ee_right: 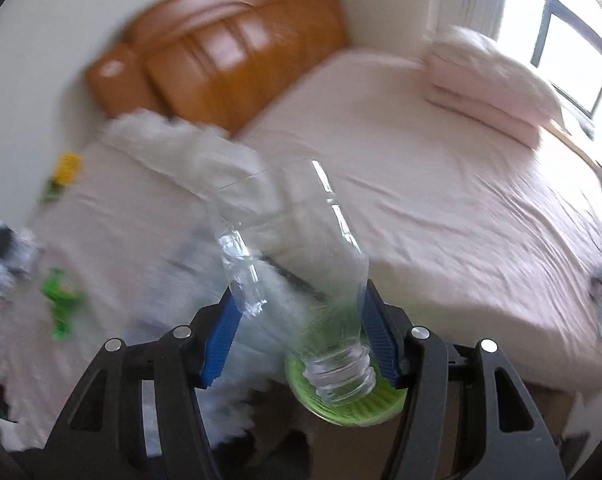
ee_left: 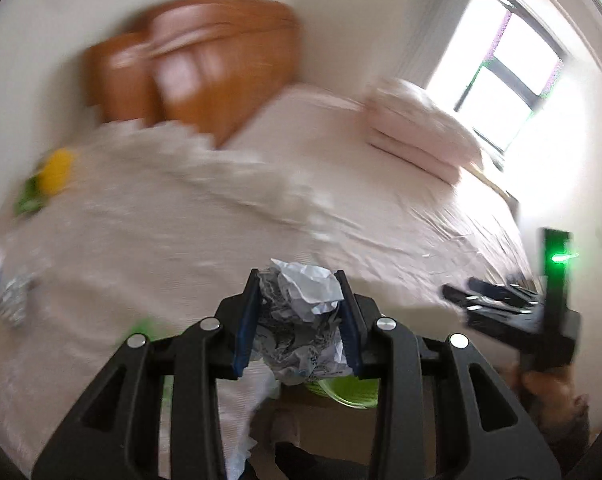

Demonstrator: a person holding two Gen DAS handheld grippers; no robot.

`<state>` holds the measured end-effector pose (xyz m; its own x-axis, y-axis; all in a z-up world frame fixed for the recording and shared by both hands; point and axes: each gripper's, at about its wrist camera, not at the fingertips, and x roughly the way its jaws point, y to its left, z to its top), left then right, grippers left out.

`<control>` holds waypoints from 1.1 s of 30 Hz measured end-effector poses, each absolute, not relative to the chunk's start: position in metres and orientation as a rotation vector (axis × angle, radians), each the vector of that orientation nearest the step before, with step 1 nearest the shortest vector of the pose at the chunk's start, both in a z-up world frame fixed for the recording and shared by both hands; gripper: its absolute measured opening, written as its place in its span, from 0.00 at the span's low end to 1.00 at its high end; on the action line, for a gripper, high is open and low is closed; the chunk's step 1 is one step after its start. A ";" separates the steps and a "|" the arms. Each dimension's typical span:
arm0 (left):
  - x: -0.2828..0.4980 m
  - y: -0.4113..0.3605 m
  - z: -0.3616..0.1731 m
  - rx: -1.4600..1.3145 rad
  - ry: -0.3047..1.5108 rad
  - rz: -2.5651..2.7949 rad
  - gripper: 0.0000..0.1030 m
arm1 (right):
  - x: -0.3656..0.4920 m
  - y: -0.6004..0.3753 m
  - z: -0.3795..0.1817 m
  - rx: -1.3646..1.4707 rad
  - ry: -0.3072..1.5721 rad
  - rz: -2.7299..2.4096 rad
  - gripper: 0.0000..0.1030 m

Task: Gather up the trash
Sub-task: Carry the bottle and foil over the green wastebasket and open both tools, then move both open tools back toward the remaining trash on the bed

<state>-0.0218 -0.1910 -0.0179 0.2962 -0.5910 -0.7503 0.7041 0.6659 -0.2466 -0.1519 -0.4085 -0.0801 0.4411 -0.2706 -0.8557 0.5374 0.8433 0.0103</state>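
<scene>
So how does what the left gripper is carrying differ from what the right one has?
The left gripper clamps a crumpled paper ball: opaque, white and grey, printed, wadded into a lump. The right gripper holds a clear plastic bottle: see-through, longer, dented, uncapped neck pointing back toward the camera. The ball sits mostly between its pads; the bottle juts far past its pads. Both are trash held above the bed.

A crumpled ball of printed paper (ee_left: 301, 320) sits pinched between blue pads, above the bed's edge. A clear, empty plastic bottle (ee_right: 297, 276) (uncapped, neck toward the camera) tilts over a green basket (ee_right: 341, 400).
</scene>
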 end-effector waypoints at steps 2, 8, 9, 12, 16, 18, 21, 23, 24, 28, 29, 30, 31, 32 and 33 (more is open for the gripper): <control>-0.040 -0.222 -0.022 0.192 0.931 -0.936 0.34 | -0.172 -0.429 -0.101 0.330 1.035 -0.573 0.58; -0.081 -0.300 -0.042 0.310 0.980 -1.075 0.34 | -0.199 -0.474 -0.164 0.420 1.109 -0.645 0.58; -0.085 -0.307 -0.044 0.322 0.983 -1.087 0.34 | -0.201 -0.475 -0.169 0.428 1.114 -0.644 0.61; -0.103 -0.330 -0.052 0.364 1.000 -1.128 0.34 | -0.205 -0.491 -0.188 0.475 1.143 -0.633 0.80; -0.120 -0.353 -0.062 0.406 1.009 -1.147 0.34 | -0.223 -0.506 -0.179 0.532 1.098 -0.653 0.90; -0.124 -0.364 -0.067 0.422 1.016 -1.153 0.34 | -0.237 -0.516 -0.170 0.551 1.061 -0.681 0.94; -0.128 -0.380 -0.077 0.446 1.032 -1.164 0.34 | -0.267 -0.533 -0.148 0.578 1.005 -0.763 0.97; -0.131 -0.390 -0.086 0.475 1.043 -1.177 0.34 | -0.282 -0.545 -0.139 0.605 0.986 -0.803 0.97; -0.134 -0.396 -0.091 0.489 1.050 -1.180 0.34 | -0.288 -0.550 -0.136 0.618 0.975 -0.814 0.97; -0.141 -0.419 -0.117 0.545 1.113 -1.201 0.44 | -0.325 -0.565 -0.115 0.695 0.898 -0.875 0.97; -0.141 -0.426 -0.129 0.560 1.155 -1.210 0.56 | -0.329 -0.567 -0.113 0.698 0.891 -0.885 0.97; -0.141 -0.429 -0.136 0.564 1.179 -1.209 0.66 | -0.334 -0.569 -0.110 0.696 0.882 -0.901 0.97; -0.141 -0.431 -0.145 0.565 1.201 -1.194 0.67 | -0.337 -0.570 -0.108 0.692 0.880 -0.908 0.97; -0.141 -0.433 -0.150 0.565 1.211 -1.179 0.68 | -0.338 -0.570 -0.107 0.690 0.878 -0.912 0.97; -0.140 -0.434 -0.157 0.563 1.230 -1.168 0.73 | -0.339 -0.571 -0.106 0.688 0.878 -0.913 0.97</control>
<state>-0.1395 -0.4339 -0.1569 -0.0939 -0.3750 -0.9222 0.9015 0.3610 -0.2386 -0.3387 -0.5705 -0.1057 0.3276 -0.3749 -0.8673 0.8814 0.4518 0.1377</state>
